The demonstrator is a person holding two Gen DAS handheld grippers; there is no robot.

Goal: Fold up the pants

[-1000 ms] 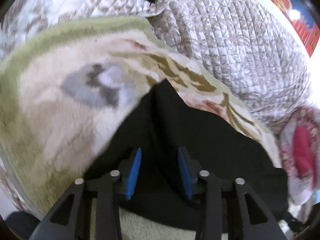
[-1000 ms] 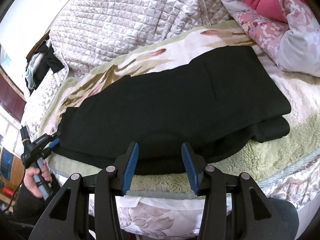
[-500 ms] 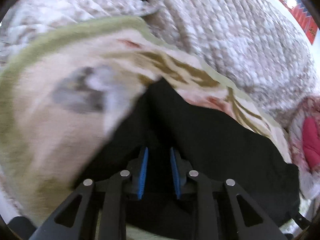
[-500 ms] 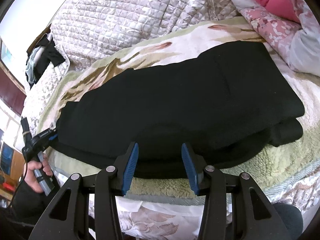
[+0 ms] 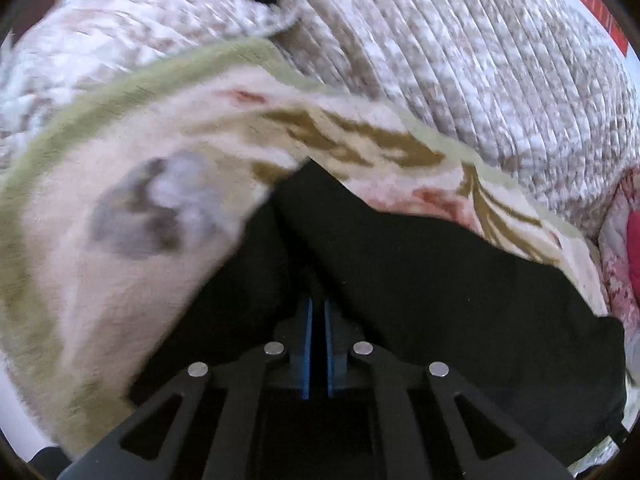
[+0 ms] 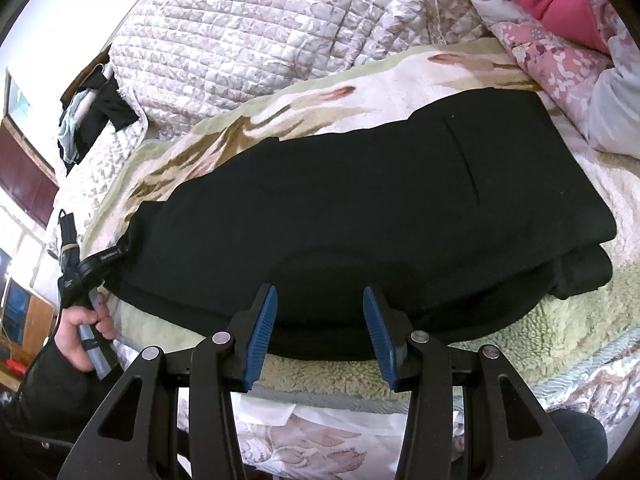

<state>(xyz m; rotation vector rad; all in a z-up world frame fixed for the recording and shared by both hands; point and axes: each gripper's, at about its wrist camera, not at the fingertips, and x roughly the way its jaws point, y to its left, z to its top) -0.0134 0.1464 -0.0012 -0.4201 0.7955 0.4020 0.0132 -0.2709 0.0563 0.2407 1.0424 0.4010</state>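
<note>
On the bed's fleece blanket (image 6: 552, 328), the black pants (image 6: 360, 208) lie lengthwise. Your left gripper (image 5: 317, 308) has just pinched their left end; your right gripper (image 6: 320, 320) hovers spread at the near edge. Fold can begin.

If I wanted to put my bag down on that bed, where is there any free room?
Best is the quilted cover beyond the floral blanket, between the dark clothes heap and the pink bedding. A fleece strip lies free at the near edge. The middle is filled by the black pants.
</note>
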